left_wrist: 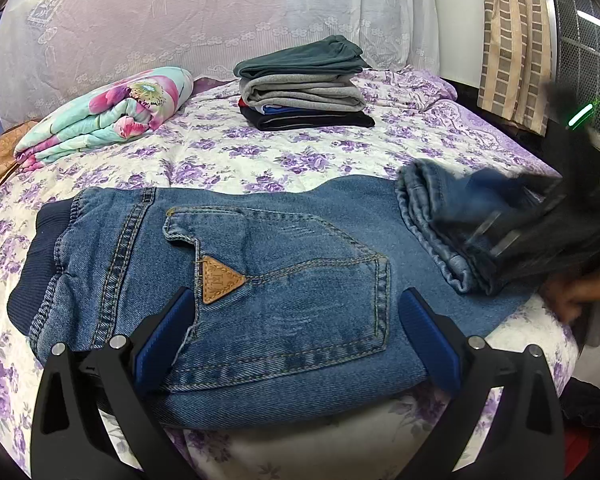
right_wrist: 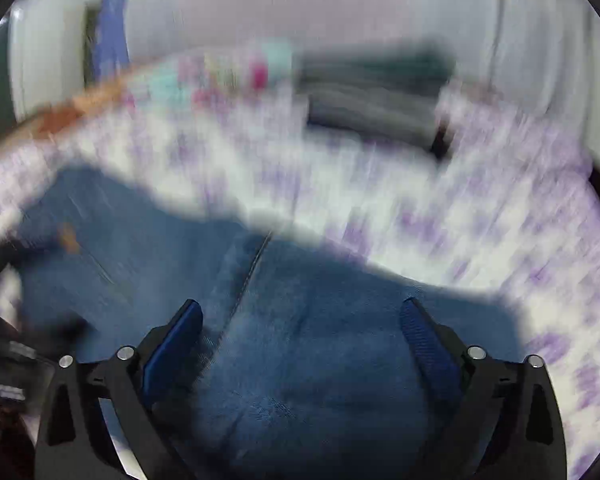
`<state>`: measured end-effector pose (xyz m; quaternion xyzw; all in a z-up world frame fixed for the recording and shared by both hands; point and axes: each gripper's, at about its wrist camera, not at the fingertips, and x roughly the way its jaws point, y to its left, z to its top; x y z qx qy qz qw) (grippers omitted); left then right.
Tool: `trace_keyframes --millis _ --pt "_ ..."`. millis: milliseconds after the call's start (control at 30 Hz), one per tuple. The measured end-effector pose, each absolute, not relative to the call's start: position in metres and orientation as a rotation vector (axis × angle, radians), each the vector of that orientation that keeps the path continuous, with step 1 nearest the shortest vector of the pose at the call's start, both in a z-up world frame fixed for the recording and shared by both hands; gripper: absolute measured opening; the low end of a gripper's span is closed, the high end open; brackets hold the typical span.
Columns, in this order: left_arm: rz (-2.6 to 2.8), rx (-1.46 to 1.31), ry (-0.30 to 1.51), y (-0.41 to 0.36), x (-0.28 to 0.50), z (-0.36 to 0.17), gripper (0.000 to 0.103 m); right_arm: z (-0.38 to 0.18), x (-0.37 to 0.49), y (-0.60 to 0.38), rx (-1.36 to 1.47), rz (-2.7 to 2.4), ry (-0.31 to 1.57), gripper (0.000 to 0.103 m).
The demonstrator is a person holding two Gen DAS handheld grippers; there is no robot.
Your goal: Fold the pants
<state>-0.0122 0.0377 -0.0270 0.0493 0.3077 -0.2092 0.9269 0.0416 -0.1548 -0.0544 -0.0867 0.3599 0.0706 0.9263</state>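
Note:
Blue jeans lie across the near edge of the bed, waistband to the left, back pocket with a tan triangular patch facing up. My left gripper is open, its blue pads straddling the pocket area just above the denim. At the right, the leg ends are bunched and lifted beside my right gripper's blurred black body. In the right wrist view, heavily motion-blurred, my right gripper is open over the denim; whether it touches the cloth I cannot tell.
A stack of folded clothes sits at the back centre of the purple-flowered bedspread. A folded floral blanket lies at the back left. A lace-covered headboard is behind. A hand shows at the right edge.

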Motion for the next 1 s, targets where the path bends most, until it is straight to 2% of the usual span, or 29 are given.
trace_keyframes --millis 267,333,400,467,700,767,900,1000 --pt "-0.429 0.097 0.631 0.038 -0.013 -0.027 0.098 -0.001 -0.025 -0.210 -0.023 0.143 0.528 0.099" --pt "-0.428 0.098 0.632 0.039 -0.013 -0.027 0.098 -0.012 -0.031 -0.228 -0.011 0.094 0.586 0.099" --pt "-0.429 0.097 0.632 0.039 -0.013 -0.027 0.098 -0.046 -0.026 -0.231 -0.026 0.136 0.706 0.100" --pt "-0.427 0.100 0.631 0.039 -0.013 -0.027 0.098 -0.061 -0.033 -0.224 -0.106 0.118 0.664 0.100" --pt "-0.427 0.100 0.632 0.039 -0.012 -0.027 0.098 -0.019 -0.037 -0.222 -0.024 0.150 0.544 0.100" --pt "-0.427 0.100 0.632 0.039 -0.012 -0.027 0.098 -0.018 -0.023 -0.213 -0.043 0.135 0.563 0.100" --pt "-0.426 0.103 0.633 0.039 -0.011 -0.027 0.098 -0.056 0.024 -0.187 -0.161 0.086 0.727 0.100" --pt "-0.420 0.107 0.637 0.039 -0.011 -0.028 0.098 -0.053 0.018 -0.187 -0.153 0.089 0.694 0.100"
